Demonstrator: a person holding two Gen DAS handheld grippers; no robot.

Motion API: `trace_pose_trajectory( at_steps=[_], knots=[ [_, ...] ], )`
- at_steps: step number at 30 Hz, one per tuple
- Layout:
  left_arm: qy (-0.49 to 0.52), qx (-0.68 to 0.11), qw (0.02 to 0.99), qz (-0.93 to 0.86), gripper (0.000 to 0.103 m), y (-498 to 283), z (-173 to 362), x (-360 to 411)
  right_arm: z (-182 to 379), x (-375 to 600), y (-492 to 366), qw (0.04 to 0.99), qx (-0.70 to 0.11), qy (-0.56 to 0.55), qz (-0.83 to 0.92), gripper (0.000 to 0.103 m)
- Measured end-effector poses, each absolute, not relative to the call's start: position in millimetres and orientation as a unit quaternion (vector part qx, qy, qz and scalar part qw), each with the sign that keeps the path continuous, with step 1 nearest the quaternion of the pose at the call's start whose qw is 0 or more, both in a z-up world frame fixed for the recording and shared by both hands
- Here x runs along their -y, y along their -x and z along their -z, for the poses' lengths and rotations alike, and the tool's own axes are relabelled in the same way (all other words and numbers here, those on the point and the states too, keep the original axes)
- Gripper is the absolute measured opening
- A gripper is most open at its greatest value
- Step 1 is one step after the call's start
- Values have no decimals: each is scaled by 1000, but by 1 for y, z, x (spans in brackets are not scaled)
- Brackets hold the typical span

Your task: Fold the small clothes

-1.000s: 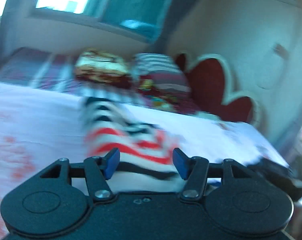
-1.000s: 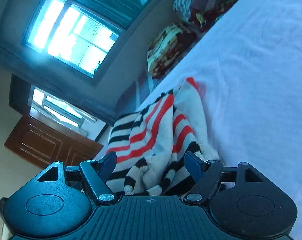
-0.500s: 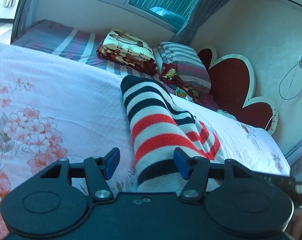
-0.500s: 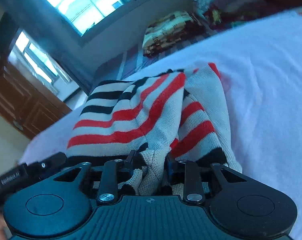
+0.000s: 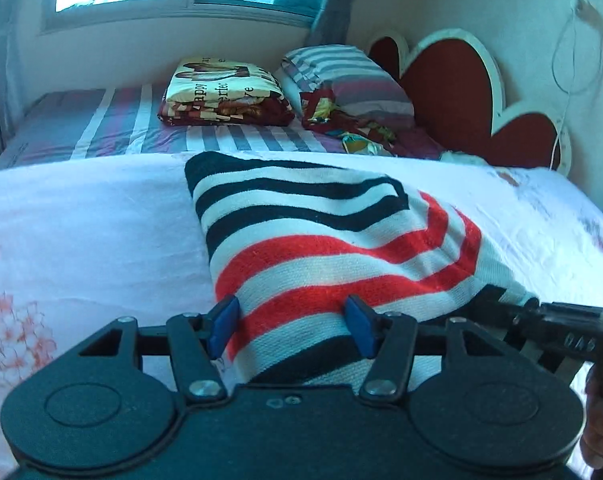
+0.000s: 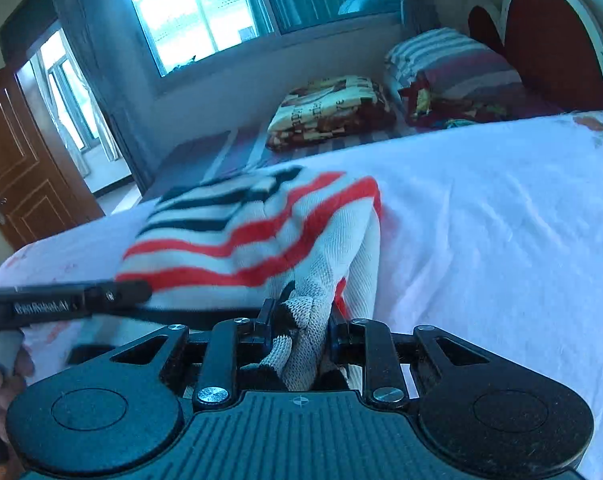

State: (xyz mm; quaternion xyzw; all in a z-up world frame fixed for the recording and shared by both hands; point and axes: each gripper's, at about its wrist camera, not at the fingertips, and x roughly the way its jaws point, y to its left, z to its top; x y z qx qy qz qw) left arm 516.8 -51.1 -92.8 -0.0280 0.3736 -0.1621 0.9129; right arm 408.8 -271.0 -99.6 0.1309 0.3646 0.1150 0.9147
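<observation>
A knitted sweater with black, red and white stripes lies on the white floral bedsheet. My left gripper is open over its near left edge, and the fabric passes between the blue pads without being pinched. In the right wrist view, my right gripper is shut on a bunched fold of the sweater at its near right corner. The left gripper's black body shows in that view, beside a hand. The right gripper's body shows at the right of the left wrist view.
A folded printed blanket and a striped pillow lie on a striped sheet behind the white one. A red heart-shaped headboard stands at the right. A brown door is at the far left.
The right gripper's jaws have shut on the bunched sweater fold and its view has rolled upright. The left gripper stayed open and came down closer to the sweater, which now lies flatter.
</observation>
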Motion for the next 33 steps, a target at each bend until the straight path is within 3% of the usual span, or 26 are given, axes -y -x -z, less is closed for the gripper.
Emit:
trace_pose_trajectory(
  at_steps=[3,6,13,16,22,24,29,33],
  knots=[
    [28,-380,908,173,62,-519,94,44,94,279,-403,911,-369,-143,-118,25],
    [49,-391,901,181,65,-523,96,35,75,295,-393,916,-352,-166,-94,41],
    [72,-383,903,183,62,-499,87,17,55,310,-370,894,-365,-225,-130,40],
    [82,-387,901,179,64,-496,92,12,68,311,-368,887,-390,-221,-106,13],
    [20,-375,911,173,67,-490,90,26,82,318,-354,879,-397,-249,-89,11],
    [23,-379,910,169,63,-487,84,26,67,325,-353,883,-383,-257,-86,12],
    [8,-362,913,189,59,-446,70,29,22,304,-336,929,-317,-150,-116,12],
    [-4,-393,904,170,60,-434,92,40,42,273,-343,924,-357,-54,-130,12]
  ],
)
